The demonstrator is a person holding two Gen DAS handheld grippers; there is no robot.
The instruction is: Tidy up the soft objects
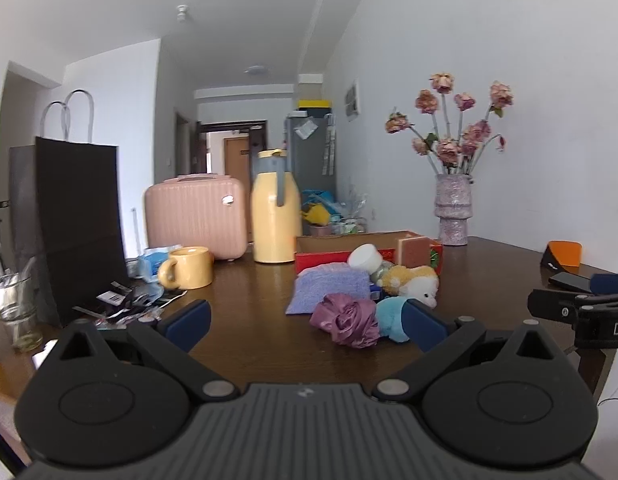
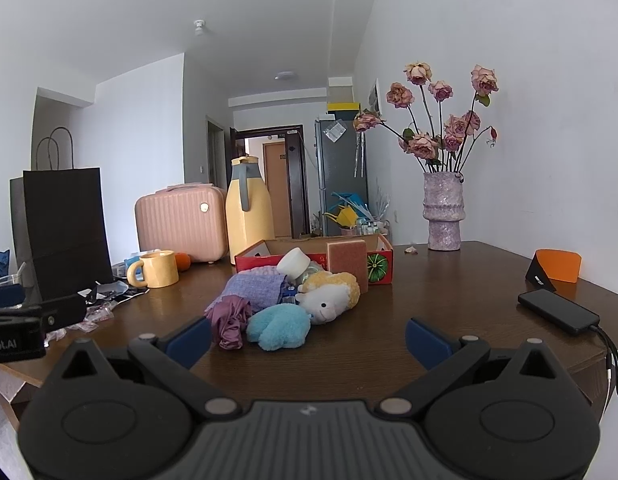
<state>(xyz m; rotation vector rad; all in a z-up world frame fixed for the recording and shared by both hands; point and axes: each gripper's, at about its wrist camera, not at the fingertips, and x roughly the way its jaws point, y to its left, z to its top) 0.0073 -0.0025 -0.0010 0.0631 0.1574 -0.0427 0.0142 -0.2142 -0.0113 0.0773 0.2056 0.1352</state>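
A pile of soft things lies mid-table in front of a red cardboard box (image 1: 436, 256) (image 2: 381, 266): a crumpled purple cloth (image 1: 347, 320) (image 2: 229, 320), a blue plush (image 1: 391, 314) (image 2: 279, 326), a white and yellow plush sheep (image 1: 415, 280) (image 2: 331, 294) and a lilac knitted cloth (image 1: 331, 286) (image 2: 255, 288). A white cap (image 1: 365, 258) (image 2: 293, 261) and an orange sponge (image 1: 413, 252) (image 2: 347, 258) rest at the box. My left gripper (image 1: 305, 324) is open and empty, just short of the pile. My right gripper (image 2: 309, 338) is open and empty, close before the blue plush.
On the dark wooden table (image 2: 449, 300) stand a yellow mug (image 1: 187, 268) (image 2: 155, 269), a yellow thermos (image 1: 275, 208) (image 2: 249, 212), a pink case (image 1: 195, 216), a black paper bag (image 1: 79, 224), a vase of roses (image 2: 443, 210), a phone (image 2: 557, 310) and an orange holder (image 2: 557, 266).
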